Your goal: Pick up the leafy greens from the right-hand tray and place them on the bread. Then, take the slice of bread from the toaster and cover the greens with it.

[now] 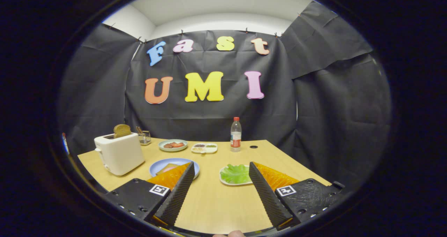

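The greens [235, 173] are lying in their tray [225, 182] just ahead of the right jaw, untouched. The gripper [221, 172] is hovering over the counter [216, 202], jaws spread wide and empty, presumably lining up the pick.

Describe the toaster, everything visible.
The toaster is a white, boxy unit with rounded corners and a smooth, plastic-looking shell. It stands upright on the wooden table, beyond the tongs, whose fingers are spread open with nothing between them. A brown bread slice sticks up out of its top slot. A small wire holder stands behind it; the blue plate lies beside it, apart.
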### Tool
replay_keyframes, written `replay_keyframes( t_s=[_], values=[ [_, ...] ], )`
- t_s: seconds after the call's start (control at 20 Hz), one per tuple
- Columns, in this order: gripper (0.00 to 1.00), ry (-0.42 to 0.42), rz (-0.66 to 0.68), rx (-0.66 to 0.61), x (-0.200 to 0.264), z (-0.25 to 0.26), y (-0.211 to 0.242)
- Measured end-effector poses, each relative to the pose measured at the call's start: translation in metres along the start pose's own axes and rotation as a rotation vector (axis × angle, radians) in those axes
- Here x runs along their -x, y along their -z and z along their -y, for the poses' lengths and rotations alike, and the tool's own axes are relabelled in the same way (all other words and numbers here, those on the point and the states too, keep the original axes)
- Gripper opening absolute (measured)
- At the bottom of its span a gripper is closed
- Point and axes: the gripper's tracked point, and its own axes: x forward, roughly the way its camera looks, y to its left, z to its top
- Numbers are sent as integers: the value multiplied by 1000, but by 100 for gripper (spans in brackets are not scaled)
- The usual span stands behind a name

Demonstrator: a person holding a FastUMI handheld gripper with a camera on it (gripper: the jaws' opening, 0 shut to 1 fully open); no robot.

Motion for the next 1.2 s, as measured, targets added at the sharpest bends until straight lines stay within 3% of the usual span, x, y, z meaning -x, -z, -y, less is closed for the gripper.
replay_keyframes(
  t_s=[0.35, 0.7, 1.2],
  values=[
    [96, 9, -171, 91, -92, 37, 1],
    [95, -44, -453, 119, -190, 19, 71],
    [96, -33, -658, 57, -224, 26, 143]
  ],
)
